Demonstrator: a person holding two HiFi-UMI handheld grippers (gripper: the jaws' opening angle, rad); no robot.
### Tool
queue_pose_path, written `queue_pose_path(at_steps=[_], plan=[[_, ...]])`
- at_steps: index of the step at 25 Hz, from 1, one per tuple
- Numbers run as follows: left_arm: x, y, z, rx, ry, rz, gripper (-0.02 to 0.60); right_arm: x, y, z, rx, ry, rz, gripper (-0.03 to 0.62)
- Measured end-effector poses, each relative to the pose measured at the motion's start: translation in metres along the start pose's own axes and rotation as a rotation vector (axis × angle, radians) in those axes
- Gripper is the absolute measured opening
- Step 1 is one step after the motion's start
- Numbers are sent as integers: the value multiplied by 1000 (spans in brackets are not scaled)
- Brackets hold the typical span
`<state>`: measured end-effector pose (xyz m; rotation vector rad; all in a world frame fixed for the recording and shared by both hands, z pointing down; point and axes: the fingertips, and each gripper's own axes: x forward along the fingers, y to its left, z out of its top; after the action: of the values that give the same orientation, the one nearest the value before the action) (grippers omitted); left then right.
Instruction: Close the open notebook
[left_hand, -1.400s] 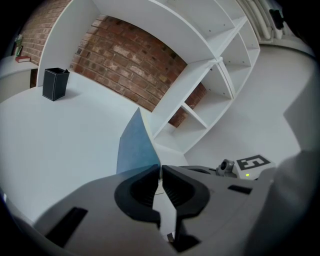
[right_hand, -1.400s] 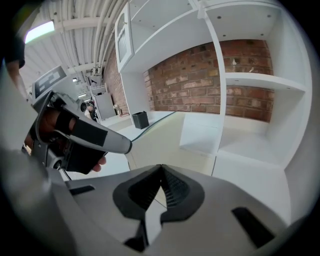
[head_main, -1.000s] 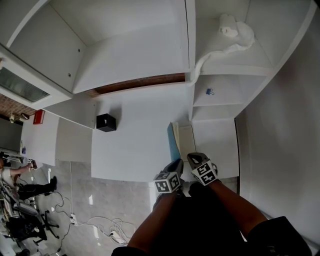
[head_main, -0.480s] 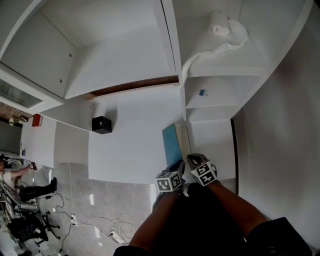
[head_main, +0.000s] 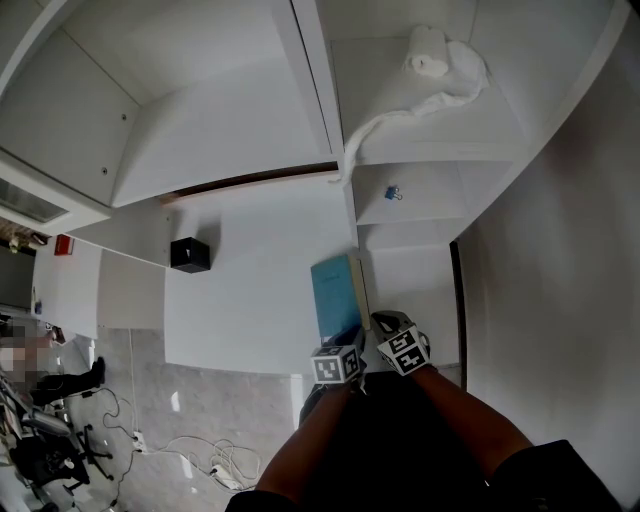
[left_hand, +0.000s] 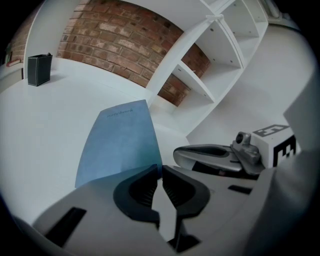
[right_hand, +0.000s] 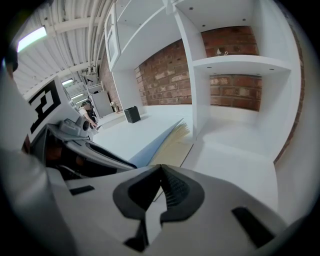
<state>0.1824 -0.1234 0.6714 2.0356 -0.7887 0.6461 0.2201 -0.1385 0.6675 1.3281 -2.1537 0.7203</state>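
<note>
Black box (head_main: 189, 254) sits well apart from notebook (head_main: 333, 297).

Notebook (left_hand: 120, 145) matt blue card cover; desk (left_hand: 50, 125) smooth white

Blue-covered notebook (head_main: 333, 295) lies near the right end of the white desk (head_main: 240, 290), cover tilted half-shut over cream pages.

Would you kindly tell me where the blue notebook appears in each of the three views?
Head view: the blue notebook sits just below the picture's centre.
Left gripper view: centre-left, its blue cover facing the camera.
Right gripper view: centre, cover raised over fanned cream pages.
Shared landmark: the black box, left of centre in the head view, far left in the left gripper view, and small, left of centre in the right gripper view.
</note>
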Motion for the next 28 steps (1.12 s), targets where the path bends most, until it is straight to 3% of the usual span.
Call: queue_pose_path(at_steps=[14,28], plan=[[39,11,-25,8,95,54,26,-9,-21,-18,-23,29,-4,0],[48,14,-31,70,110,21,26,-25,-23,-27,8,49,-22,0]])
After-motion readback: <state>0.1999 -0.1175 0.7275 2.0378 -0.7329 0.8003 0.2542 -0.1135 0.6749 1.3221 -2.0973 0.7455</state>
